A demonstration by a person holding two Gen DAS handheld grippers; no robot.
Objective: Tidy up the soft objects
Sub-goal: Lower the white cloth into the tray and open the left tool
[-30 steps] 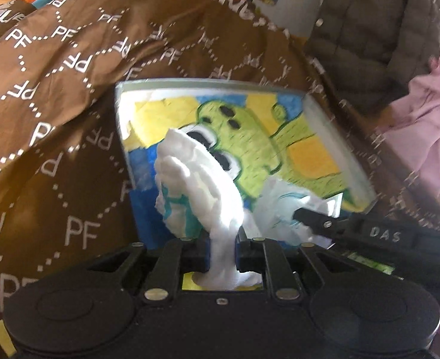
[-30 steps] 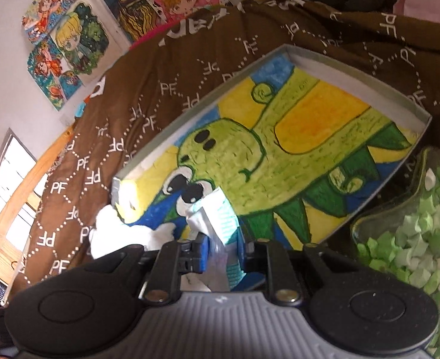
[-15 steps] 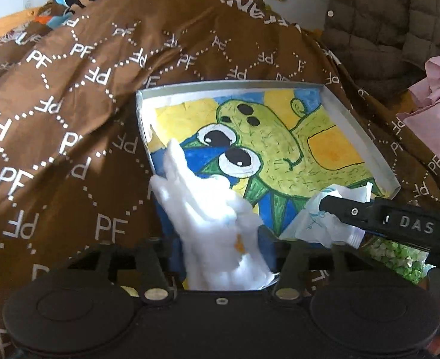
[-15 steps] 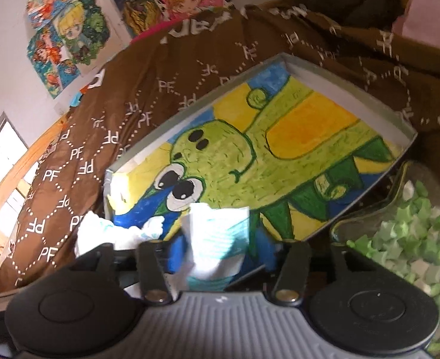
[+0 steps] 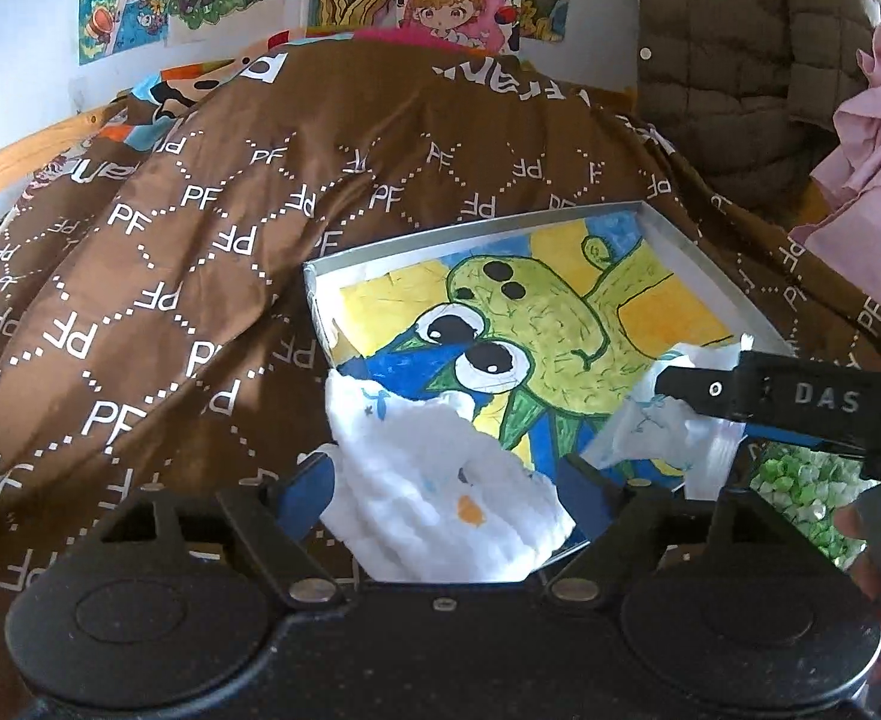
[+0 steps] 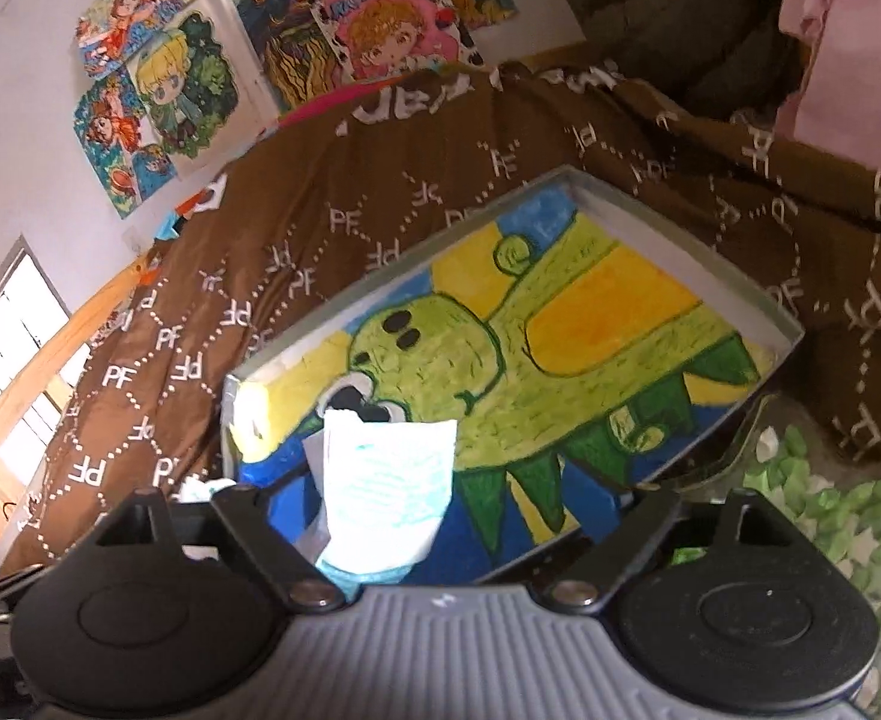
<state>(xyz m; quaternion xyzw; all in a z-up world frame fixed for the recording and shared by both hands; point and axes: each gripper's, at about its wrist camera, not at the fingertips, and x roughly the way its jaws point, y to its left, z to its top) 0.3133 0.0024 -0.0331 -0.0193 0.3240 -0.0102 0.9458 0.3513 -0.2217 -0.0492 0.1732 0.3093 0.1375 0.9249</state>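
Observation:
A shallow grey tray [image 5: 470, 235] with a painted green creature inside lies on the bed. A fluffy white cloth [image 5: 434, 480] rests on its near left corner. My left gripper [image 5: 449, 474] straddles it, jaws opening, blue pads clear of the cloth. A thin white cloth with teal print [image 6: 386, 480] stands crumpled at the near edge of the tray [image 6: 686, 258]. It sits between the opening jaws of my right gripper [image 6: 449, 498], untouched by the pads. In the left wrist view one of the right gripper's fingers [image 5: 698, 387] lies over that thin cloth [image 5: 650, 426].
A brown quilt [image 5: 200, 240] with a white PF pattern covers the bed around the tray. A clear container of green paper stars [image 6: 830, 516] sits right of the tray. A pink garment [image 5: 872, 180] and an olive puffer jacket [image 5: 740, 60] lie at the back right. Posters [image 6: 380, 30] hang on the wall.
Both grippers went from shut on their cloths to wide open and let them go. The cloths slumped onto the tray's near edge. Both grippers drew back and up.

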